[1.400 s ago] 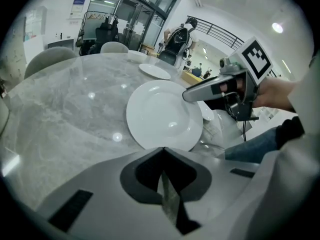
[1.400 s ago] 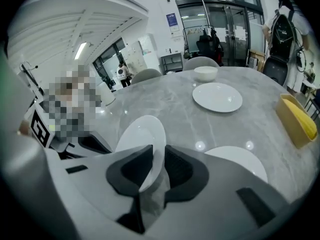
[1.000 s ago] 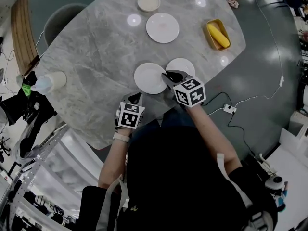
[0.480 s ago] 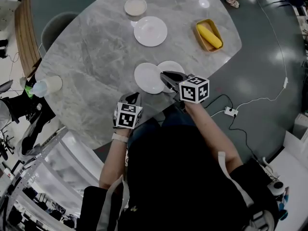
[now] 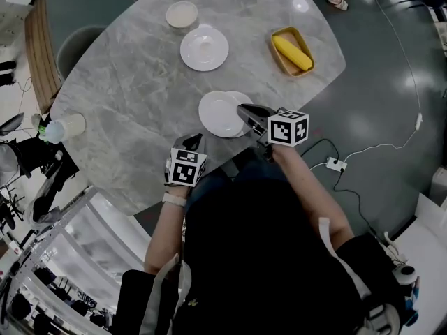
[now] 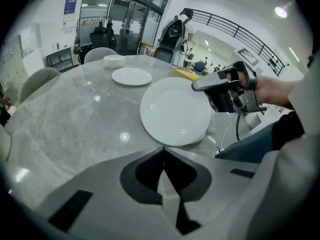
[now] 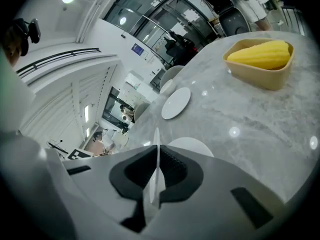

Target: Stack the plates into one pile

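We are mid-stack, the right gripper (image 5: pixel 244 110) clamped on the rim of a round white ceramic plate (image 5: pixel 218 114) partly over a second white plate (image 5: pixel 244 97) on the grey marble table (image 5: pixel 133 82) \- left gripper (image 5: pixel 194 142) pinched together on nothing \- so next, we judge, it needs centring, lowering and release.

The worktop (image 5: pixel 133 75) is grey marble with paler veins. All 3 plates are plain white: the near plate (image 5: pixel 220 114), the second plate (image 5: pixel 244 98) peeking out at its 2 o'clock edge, and the far plate (image 5: pixel 204 48) at 12 o'clock. The bowl (image 5: pixel 181 14) is cream. The tray (image 7: pixel 260 74) is mustard yellow and the food (image 7: pixel 260 54) in it a brighter yellow. The left tongs (image 6: pixel 162 150) and right tongs (image 7: pixel 157 146) are pale grey with black pads. The left cube (image 5: pixel 187 167) and right cube (image 5: pixel 288 128) bear black-and-white square markers. The floor (image 5: pixel 377 82) is dark grey-green.
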A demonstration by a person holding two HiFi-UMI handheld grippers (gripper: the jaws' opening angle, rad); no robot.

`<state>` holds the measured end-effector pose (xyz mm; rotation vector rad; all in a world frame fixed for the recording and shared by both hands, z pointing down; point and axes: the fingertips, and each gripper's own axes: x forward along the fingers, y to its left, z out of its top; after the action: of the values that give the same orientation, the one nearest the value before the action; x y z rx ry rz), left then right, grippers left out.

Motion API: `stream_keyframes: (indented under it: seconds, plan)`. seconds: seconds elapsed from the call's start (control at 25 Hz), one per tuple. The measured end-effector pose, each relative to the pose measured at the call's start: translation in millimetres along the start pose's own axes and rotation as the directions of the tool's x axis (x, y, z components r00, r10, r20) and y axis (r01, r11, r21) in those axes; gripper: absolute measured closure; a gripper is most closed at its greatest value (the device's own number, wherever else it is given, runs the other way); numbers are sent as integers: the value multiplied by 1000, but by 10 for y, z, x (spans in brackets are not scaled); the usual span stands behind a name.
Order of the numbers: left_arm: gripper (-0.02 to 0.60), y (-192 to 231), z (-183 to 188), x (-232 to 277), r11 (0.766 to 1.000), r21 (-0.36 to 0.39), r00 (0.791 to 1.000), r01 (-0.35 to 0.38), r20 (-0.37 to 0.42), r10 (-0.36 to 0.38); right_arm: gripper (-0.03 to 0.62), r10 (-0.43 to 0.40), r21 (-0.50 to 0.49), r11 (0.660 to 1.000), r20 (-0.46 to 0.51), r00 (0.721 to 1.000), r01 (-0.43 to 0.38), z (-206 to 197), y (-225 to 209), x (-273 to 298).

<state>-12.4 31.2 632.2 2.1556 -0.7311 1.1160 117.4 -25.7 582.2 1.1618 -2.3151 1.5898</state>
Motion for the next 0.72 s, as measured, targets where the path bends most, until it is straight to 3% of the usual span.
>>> stream_keyframes:
  seconds: [0.2, 0.72]
  plan:
    - [572, -136, 66, 75, 1000, -1, 1000, -13, -4, 13, 565, 3, 8, 1000, -20, 1000, -3, -34, -190, -122]
    - [572, -369, 118, 140, 998, -31, 999, -52, -1, 52, 565, -69, -115, 992, -77, 995, 59, -71, -501, -271]
